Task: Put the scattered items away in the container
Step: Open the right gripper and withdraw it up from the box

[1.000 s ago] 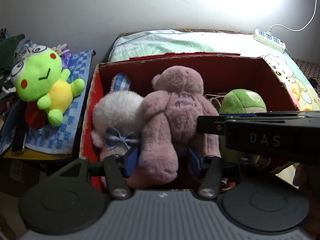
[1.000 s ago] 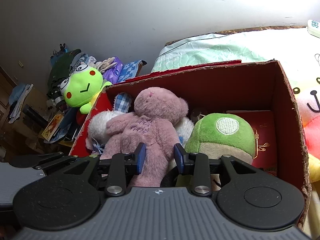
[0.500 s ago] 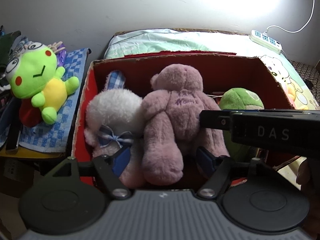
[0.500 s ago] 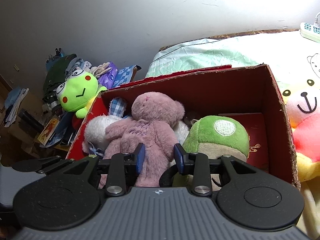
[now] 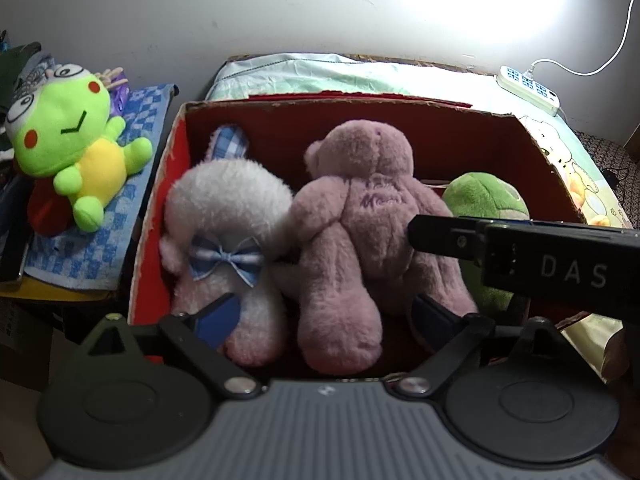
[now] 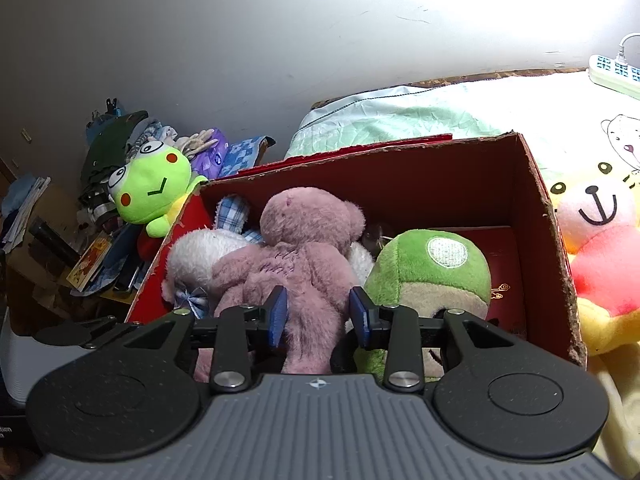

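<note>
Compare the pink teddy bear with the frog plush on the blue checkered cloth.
The pink teddy bear lies inside the red cardboard box; the frog plush lies outside, on the blue checkered cloth. The bear is plain pink and shows its back; the frog is bright green and yellow, face up. Both are soft toys lying down.

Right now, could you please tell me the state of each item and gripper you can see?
Red box: open, holding toys.
Pink bear: in box, face-down.
White bunny: in box.
Green mushroom plush: in box.
Frog plush: outside box.
Left gripper: open.
Right gripper: open.
</note>
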### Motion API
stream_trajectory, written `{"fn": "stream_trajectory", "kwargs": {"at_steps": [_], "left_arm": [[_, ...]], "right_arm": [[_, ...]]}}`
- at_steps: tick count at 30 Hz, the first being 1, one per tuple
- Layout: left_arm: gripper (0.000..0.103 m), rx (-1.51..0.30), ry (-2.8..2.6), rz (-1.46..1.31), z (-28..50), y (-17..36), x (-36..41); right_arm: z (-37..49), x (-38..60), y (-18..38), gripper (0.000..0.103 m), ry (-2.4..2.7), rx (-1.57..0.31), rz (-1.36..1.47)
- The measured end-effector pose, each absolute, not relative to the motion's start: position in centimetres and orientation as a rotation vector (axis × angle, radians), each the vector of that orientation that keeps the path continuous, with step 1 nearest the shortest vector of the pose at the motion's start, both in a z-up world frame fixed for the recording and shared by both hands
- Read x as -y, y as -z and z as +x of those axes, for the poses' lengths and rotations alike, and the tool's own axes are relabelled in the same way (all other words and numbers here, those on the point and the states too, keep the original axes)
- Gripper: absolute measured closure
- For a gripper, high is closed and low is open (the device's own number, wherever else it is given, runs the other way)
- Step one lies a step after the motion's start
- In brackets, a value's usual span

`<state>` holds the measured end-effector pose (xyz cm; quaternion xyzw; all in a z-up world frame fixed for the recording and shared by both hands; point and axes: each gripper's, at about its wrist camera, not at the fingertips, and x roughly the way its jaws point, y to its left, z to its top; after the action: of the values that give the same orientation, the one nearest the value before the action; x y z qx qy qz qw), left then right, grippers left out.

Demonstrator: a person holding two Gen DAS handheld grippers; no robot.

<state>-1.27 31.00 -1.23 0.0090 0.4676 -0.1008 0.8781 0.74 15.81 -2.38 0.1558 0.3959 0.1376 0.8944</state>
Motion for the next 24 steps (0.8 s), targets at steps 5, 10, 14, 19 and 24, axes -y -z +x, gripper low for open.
{"fn": "stream_trajectory", "kwargs": {"at_steps": [5, 10, 14, 19, 24], "left_arm": [[0.001, -0.975, 0.185, 0.01, -1.4, 1.4, -31.2], [0.001, -0.97, 0.159, 0.012, -1.5, 1.1, -31.3], [0.001, -0.937, 0.143, 0.033, -2.1, 0.3, -31.3], [0.0, -0.922, 0.129, 0.056, -2.8, -0.3, -31.1], [0.0, -0.922, 0.124, 0.059, -3.6, -0.3, -31.1]], "right_arm": [[-0.2, -16.1, 2.0, 0.066, -0.266, -0.791, 0.302], [-1.0, -16.1, 1.7, 0.065, -0.246, -0.77, 0.294], [-1.6, -15.8, 1.4, 0.065, -0.22, -0.757, 0.301], [-2.7, -16.0, 0.9, 0.065, -0.197, -0.747, 0.298], [-4.2, -16.4, 0.6, 0.065, -0.171, -0.721, 0.275]]}}
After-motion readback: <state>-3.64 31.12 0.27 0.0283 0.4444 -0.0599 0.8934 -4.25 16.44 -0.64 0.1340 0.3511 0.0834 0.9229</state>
